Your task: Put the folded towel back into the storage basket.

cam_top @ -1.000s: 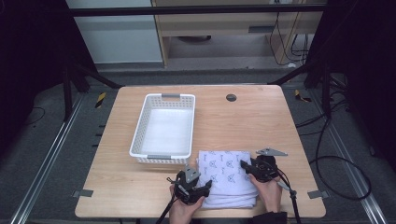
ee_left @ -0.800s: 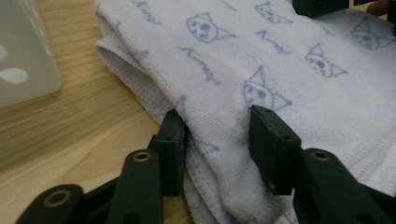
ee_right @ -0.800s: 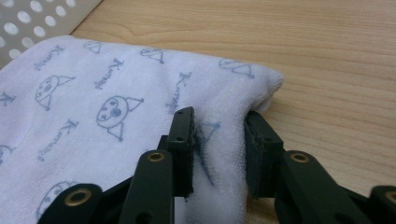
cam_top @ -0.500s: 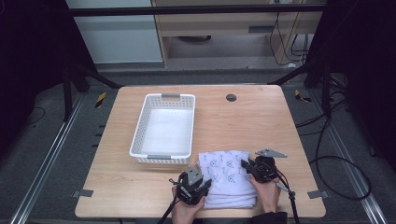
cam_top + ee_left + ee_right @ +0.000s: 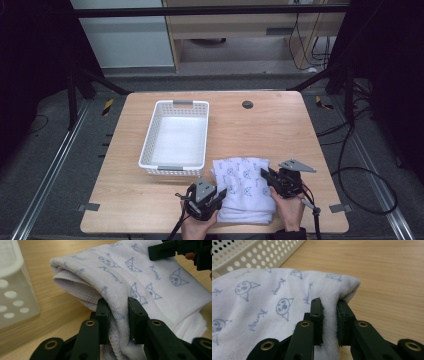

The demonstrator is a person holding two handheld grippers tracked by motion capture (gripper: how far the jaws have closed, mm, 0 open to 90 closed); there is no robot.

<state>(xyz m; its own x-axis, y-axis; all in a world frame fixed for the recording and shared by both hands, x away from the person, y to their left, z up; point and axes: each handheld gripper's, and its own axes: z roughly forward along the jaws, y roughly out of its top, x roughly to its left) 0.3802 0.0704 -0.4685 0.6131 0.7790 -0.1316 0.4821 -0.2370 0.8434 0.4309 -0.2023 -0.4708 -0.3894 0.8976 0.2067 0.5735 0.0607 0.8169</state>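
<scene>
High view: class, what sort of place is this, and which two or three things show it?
Probably a lab or workshop set up for recording, not a home. A bare wooden table stands inside a dark metal frame, loose cables trail over the grey floor, and tape marks sit at the table's corners.

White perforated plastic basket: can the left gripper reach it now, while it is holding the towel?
Probably yes. The white perforated plastic basket lies just beyond the left gripper, with bare wooden table between, but both grippers are shut on the folded white printed towel, so the right gripper must follow.
</scene>
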